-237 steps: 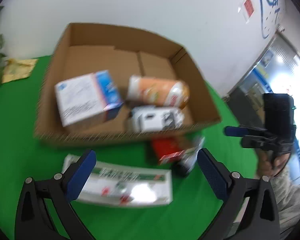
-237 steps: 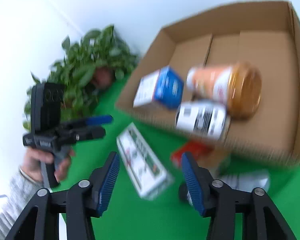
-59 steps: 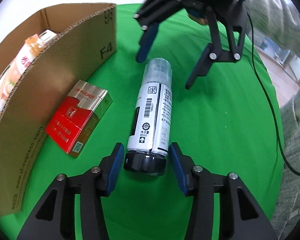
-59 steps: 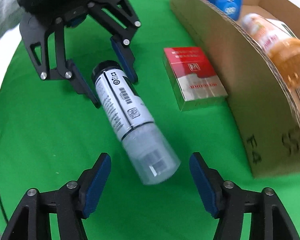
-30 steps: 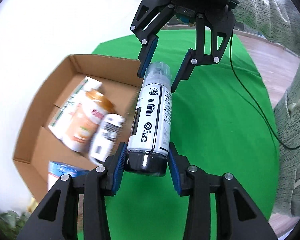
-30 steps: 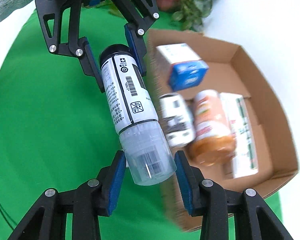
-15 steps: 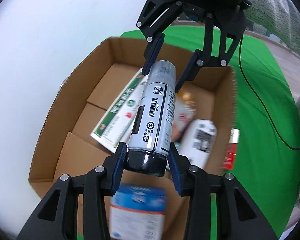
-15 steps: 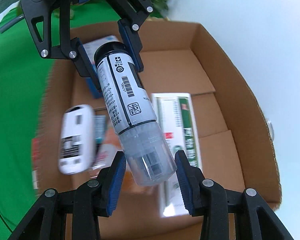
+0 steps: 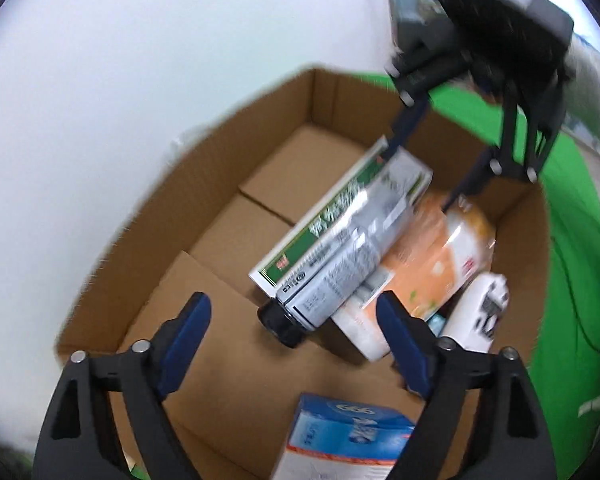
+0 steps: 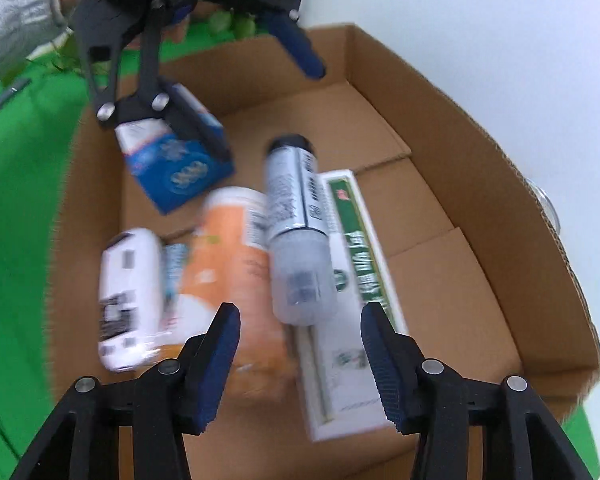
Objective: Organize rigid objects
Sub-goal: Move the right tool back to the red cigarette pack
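Note:
The white spray bottle (image 9: 340, 264) with a black base and clear cap lies free in the cardboard box (image 9: 220, 152), across the green-and-white carton (image 9: 340, 204) and the orange bottle (image 9: 432, 256). It also shows in the right wrist view (image 10: 296, 240). My left gripper (image 9: 296, 332) is open and empty above the box. My right gripper (image 10: 300, 340) is open and empty over the bottle's cap end. Each gripper appears opposite in the other's view, the right gripper (image 9: 420, 176) and the left gripper (image 10: 264, 92).
The box also holds a blue-and-white carton (image 10: 176, 160) and a small white bottle (image 10: 128, 292). The box (image 10: 500, 200) stands on a green cloth (image 10: 12, 184) by a white wall. A plant (image 10: 228, 20) is behind the left gripper.
Both grippers held the spray bottle by its ends over the box. Both have opened and the bottle has dropped onto the items inside.

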`<state>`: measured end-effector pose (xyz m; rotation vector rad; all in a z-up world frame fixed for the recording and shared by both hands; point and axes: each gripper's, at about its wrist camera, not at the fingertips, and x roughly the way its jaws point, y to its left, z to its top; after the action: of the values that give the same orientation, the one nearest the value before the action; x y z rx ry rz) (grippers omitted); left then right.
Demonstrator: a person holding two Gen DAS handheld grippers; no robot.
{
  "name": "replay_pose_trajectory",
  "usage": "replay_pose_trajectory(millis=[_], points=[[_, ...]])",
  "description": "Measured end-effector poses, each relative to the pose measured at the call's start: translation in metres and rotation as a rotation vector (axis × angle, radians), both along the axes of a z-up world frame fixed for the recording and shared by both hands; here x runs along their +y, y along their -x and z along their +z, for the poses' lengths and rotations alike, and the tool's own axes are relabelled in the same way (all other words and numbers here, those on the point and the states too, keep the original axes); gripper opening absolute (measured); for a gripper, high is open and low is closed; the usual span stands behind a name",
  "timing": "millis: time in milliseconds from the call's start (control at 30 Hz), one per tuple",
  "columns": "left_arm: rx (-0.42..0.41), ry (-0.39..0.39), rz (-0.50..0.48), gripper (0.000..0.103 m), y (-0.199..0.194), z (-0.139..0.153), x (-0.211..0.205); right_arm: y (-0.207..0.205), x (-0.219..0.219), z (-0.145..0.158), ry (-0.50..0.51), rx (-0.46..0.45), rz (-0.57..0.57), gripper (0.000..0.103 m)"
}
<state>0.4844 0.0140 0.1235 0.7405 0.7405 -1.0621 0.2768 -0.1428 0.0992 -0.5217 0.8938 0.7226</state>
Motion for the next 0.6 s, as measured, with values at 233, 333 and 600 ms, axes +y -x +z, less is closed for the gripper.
replay_pose_trajectory(millis=[233, 333, 600], points=[[-0.15, 0.001, 0.075, 0.102, 0.077, 0.037, 0.027, 0.102, 0.011, 0.04, -0.13, -0.099, 0.02, 0.059], [-0.176, -0.011, 0.061, 0.102, 0.131, 0.034, 0.041, 0.149, 0.012, 0.038, -0.191, -0.103, 0.031, 0.062], [-0.072, -0.004, 0.017, 0.102, 0.253, -0.042, 0.056, 0.229, 0.017, -0.051, -0.29, 0.005, -0.044, 0.063]])
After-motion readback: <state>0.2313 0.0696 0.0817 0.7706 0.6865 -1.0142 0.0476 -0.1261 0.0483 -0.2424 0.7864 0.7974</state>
